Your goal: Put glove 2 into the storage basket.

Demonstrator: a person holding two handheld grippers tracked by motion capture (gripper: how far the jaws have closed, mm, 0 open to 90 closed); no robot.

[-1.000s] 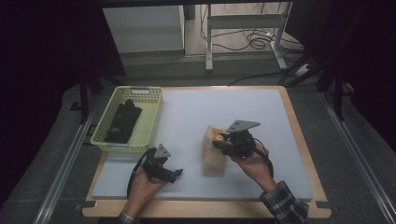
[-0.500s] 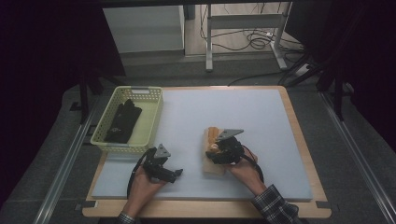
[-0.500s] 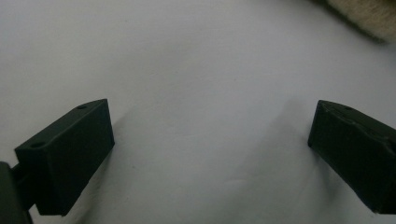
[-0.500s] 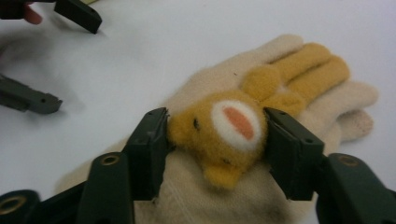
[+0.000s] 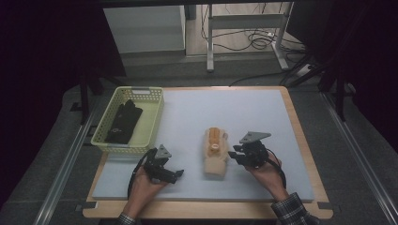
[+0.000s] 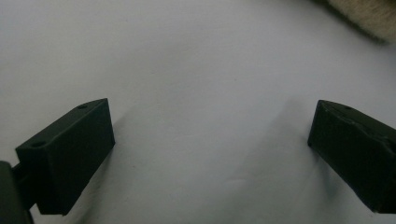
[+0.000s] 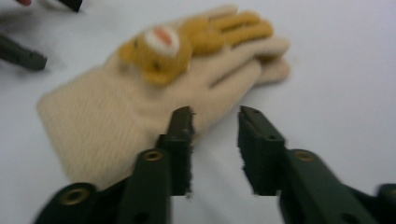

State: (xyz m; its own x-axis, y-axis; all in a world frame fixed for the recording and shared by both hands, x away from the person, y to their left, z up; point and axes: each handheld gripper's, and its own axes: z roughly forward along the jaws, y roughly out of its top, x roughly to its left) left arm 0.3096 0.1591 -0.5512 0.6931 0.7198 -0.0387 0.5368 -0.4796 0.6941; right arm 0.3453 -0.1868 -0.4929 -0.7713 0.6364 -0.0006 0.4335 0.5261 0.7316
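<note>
Jaws of the right gripper (image 7: 215,140) stand a little apart with nothing between them, their tips right at the near edge of a cream knitted glove (image 7: 154,116), at its palm just below the fingers. The left gripper (image 6: 210,154) has its jaws spread wide over bare worktop (image 5: 244,108), holding nothing.

That glove lies flat near the middle of the worktop, between the two grippers, with a small orange bear (image 7: 161,49) on its back. It looks light, soft and limp, so it should fold and droop when lifted, not slip. A pinch on a single edge of the knit, at the ribbed cuff or the side of the palm, seems the safest hold; the bear is a bulkier alternative.

By count: one cream glove, one bear on it, one yellow basket (image 5: 152,115) at the left, and one dark item, possibly gloves, inside the basket (image 5: 123,121).
</note>
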